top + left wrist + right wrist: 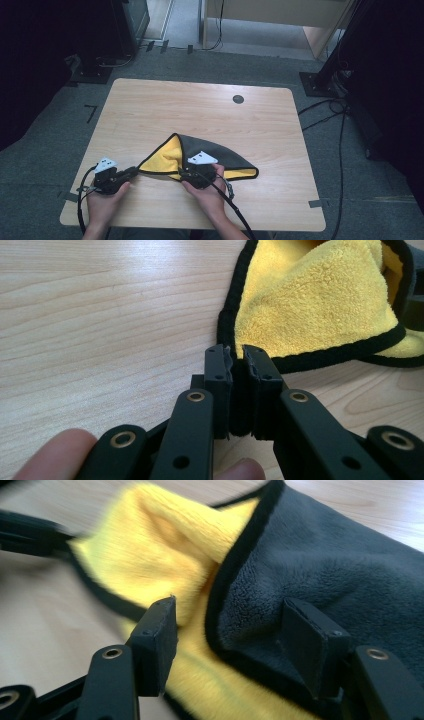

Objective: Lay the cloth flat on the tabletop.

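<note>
Room: dim, grey carpet all around, dark stands and loose cables on the floor, tape marks by the table's corners
Table [150, 115]: light wood top with rounded corners, and a small round dark cap [238, 99] set into it near the far edge
Cloth [220, 152]: yellow on one side, dark grey on the other, black trim round the edge; lies on the near half of the table, folded over itself so the grey covers most of it while the yellow shows at the left and along the near edge
Left gripper [134, 171]: down low at the table's near left, held in the person's left hand [106, 197]; in the left gripper view the jaws are pressed together on the black trim at the cloth's left corner, pretty sure it's pinched in there
Right gripper [186, 175]: held in the right hand [210, 192], right at the near edge of the cloth, about mid-table; in the right gripper view the jaws stand wide apart with the folded grey-over-yellow edge between them, not squeezing anything
Cables: a black one [235, 207] trails from the right gripper back off the near edge, another [80, 197] loops from the left gripper
Blur: right gripper view is a bit smeared on the left side, so the far end of the cloth is hard to make out there
</note>
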The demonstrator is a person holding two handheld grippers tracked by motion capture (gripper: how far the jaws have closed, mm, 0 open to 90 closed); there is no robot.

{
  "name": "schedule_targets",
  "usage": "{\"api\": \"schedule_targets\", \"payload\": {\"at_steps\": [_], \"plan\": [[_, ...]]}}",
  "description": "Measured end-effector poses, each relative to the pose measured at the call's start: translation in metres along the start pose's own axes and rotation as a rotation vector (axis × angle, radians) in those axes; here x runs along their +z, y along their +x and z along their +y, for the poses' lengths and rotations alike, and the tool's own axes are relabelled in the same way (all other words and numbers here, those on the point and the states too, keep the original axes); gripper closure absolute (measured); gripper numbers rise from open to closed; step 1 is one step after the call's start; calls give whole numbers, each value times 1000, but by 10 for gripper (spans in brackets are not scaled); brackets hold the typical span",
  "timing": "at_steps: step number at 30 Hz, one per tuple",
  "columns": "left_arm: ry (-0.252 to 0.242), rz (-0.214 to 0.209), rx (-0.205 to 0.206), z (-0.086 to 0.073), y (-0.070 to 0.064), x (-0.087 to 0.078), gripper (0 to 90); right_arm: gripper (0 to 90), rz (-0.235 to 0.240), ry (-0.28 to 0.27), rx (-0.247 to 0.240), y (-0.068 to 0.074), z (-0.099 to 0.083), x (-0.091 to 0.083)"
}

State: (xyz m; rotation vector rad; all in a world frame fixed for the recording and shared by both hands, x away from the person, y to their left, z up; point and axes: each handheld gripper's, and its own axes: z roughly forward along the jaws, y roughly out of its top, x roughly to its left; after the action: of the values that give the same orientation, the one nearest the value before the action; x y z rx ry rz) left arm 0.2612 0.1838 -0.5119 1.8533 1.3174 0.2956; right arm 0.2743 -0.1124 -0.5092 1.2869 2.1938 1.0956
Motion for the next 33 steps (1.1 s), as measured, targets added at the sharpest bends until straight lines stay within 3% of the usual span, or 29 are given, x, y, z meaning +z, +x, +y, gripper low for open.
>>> {"api": "schedule_targets", "payload": {"at_steps": [1, 2, 4, 9, 13, 18, 21, 24, 26, 28, 30, 31, 33], "plan": [[0, -1, 1, 0, 0, 0, 820, 574, -59, -6, -32, 0, -1, 2], [-4, -3, 1, 0, 0, -1, 820, 670, -77, -12, -47, -3, -2, 2], [-13, -5, 3, 0, 0, -3, 821, 797, -55, -11, -28, -13, -1, -3], [-74, 2, -2, 5, 0, -12, 827, 826, -42, -84, 25, -53, 8, -36], [-155, 13, 30, 17, -8, -28, 831, 828, -33, -161, 46, -85, 18, -73], [-224, -8, 72, 36, -17, -44, 833, 827, -30, -220, 30, -112, 27, -120], [-245, -10, 97, 59, -18, -42, 835, 825, -28, -236, 21, -127, 39, -136], [-264, 41, 126, 97, -18, -23, 837, 824, -27, -218, 15, -147, 60, -132], [-283, 93, 64, 124, -12, 3, 832, 803, -20, -206, 83, -170, 76, -114], [-257, 171, 17, 147, -5, 31, 769, 695, -59, -198, 180, -197, 88, -89], [-248, 238, -33, 158, -1, 47, 632, 616, -161, -183, 231, -213, 91, -73], [-260, 238, -58, 159, 1, 50, 580, 570, -193, -185, 251, -218, 90, -71], [-250, 215, -56, 156, 3, 50, 542, 514, -184, -207, 286, -224, 83, -75]]}}
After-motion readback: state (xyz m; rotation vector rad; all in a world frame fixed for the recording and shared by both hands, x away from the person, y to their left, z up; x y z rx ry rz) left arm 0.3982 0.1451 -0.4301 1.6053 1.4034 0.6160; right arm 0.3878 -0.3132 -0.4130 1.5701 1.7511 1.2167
